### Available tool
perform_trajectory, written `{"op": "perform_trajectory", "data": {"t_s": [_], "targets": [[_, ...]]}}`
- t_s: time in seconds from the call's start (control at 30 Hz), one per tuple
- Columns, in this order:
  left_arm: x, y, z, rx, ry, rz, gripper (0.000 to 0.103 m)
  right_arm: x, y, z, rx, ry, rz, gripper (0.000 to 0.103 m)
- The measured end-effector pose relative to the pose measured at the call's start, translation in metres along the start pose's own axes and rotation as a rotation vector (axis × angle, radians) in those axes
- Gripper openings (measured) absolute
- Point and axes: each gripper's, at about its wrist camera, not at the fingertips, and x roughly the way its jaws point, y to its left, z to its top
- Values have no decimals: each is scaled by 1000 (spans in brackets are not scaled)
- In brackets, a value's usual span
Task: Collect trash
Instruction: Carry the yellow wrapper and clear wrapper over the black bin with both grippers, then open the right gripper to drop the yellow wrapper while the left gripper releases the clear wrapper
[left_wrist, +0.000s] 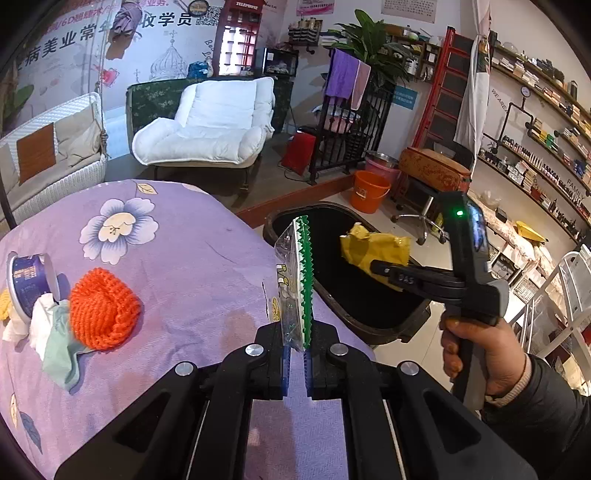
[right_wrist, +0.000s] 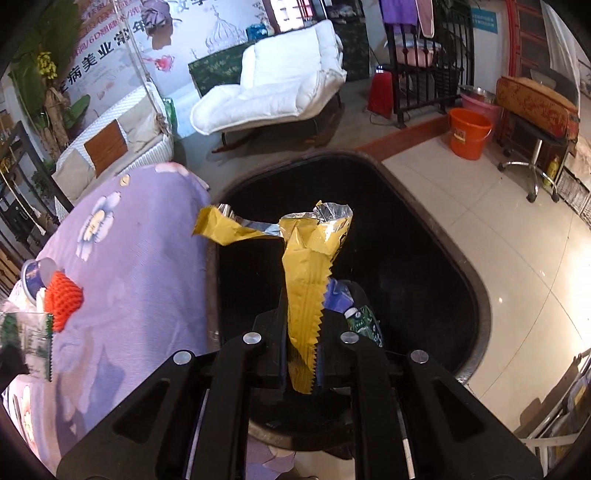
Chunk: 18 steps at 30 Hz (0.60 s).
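My left gripper (left_wrist: 295, 363) is shut on a clear plastic wrapper with a green zigzag edge (left_wrist: 295, 280), held upright over the table's right edge. My right gripper (right_wrist: 301, 363) is shut on a torn yellow foil wrapper (right_wrist: 304, 266) and holds it above the open black trash bin (right_wrist: 476, 291); the right gripper (left_wrist: 384, 267), the yellow wrapper (left_wrist: 373, 247) and the bin (left_wrist: 369, 334) also show in the left wrist view. A purple wrapper and a small green bottle (right_wrist: 364, 319) lie inside the bin.
On the purple floral tablecloth (left_wrist: 184, 258) lie an orange knitted piece (left_wrist: 103, 308), crumpled tissues (left_wrist: 48, 328) and a tipped purple cup (left_wrist: 29, 282). An orange bucket (left_wrist: 369, 192), a stool and shelves stand beyond the bin.
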Motion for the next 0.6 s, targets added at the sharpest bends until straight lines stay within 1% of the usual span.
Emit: {"op": "perform_trajectory", "data": {"t_s": [0.03, 0.07, 0.1, 0.13, 0.17, 0.2, 0.23, 0.37, 0.5, 0.57, 0.6], "targets": [[2, -1, 1, 0, 4, -4, 7, 3, -1, -1, 1, 6, -4, 16], [3, -2, 1, -1, 8, -9, 7, 8, -1, -1, 0, 16, -11, 22], [5, -2, 3, -2, 12, -15, 7, 12, -1, 0, -1, 26, -13, 26], [6, -2, 3, -2, 16, -20, 7, 15, -1, -1, 0, 33, -12, 37], [7, -3, 4, -2, 19, -24, 7, 17, -3, -2, 0, 33, -15, 51], [9, -4, 4, 0, 22, -27, 7, 18, -4, -3, -1, 30, -23, 56], [10, -5, 5, 3, 25, -31, 7, 17, -5, -4, -3, 24, -29, 59], [18, -10, 9, 11, 32, -47, 7, 7, -7, -9, 6, 1, -20, 59], [29, -17, 18, 16, 43, -90, 7, -18, -7, -14, -16, -57, -42, 59], [36, -20, 21, 21, 48, -109, 7, -32, -10, -17, -23, -90, -51, 63], [41, -23, 23, 23, 57, -121, 7, -38, -11, -18, -26, -104, -63, 64]]}}
